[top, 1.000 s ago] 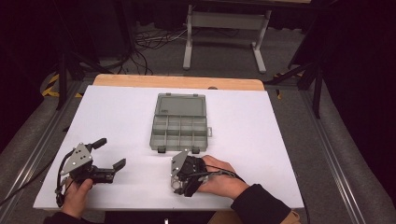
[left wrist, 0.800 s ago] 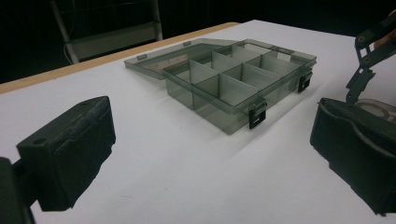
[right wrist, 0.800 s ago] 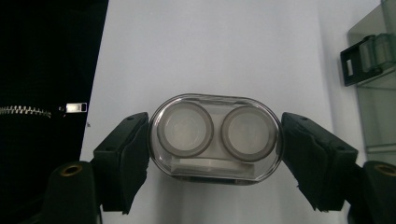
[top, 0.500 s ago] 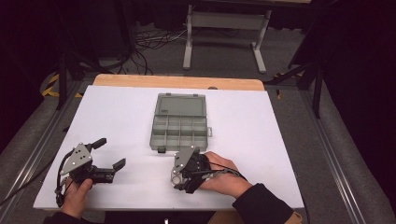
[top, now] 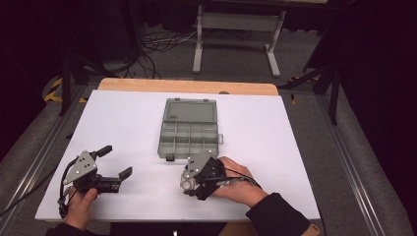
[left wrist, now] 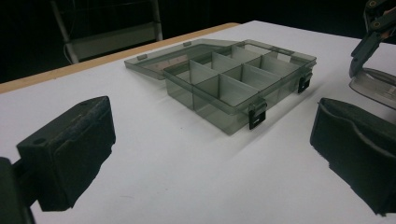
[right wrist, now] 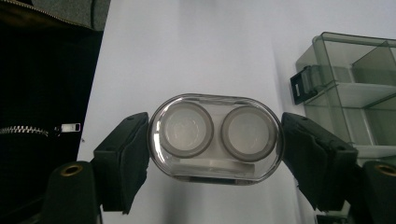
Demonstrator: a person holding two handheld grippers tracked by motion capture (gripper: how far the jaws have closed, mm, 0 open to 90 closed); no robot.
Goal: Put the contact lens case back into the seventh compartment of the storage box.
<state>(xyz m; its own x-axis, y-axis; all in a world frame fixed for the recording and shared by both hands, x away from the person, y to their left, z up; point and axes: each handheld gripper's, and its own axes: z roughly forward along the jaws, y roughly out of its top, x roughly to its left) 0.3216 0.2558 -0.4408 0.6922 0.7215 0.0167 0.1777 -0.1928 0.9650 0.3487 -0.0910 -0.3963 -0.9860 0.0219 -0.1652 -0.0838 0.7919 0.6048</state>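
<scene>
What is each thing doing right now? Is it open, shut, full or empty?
Compartment box: lid open and laid back, compartments empty.
Contact lens case: clear, oval, clamped end to end.
Right hand-held gripper: shut on the contact lens case.
Left hand-held gripper: open, holding nothing.

A darkened recording lab: white-topped table [top: 123,118], loose floor cables [top: 157,49], metal stand legs [top: 236,29] behind.

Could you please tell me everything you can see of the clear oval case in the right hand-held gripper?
The clear oval case looks like transparent plastic with rounded ends, holding two round whitish wells side by side. The right hand-held gripper clamps it end to end between its black jaws. It sits near the table's front edge, just short of the open grey compartment box.
</scene>
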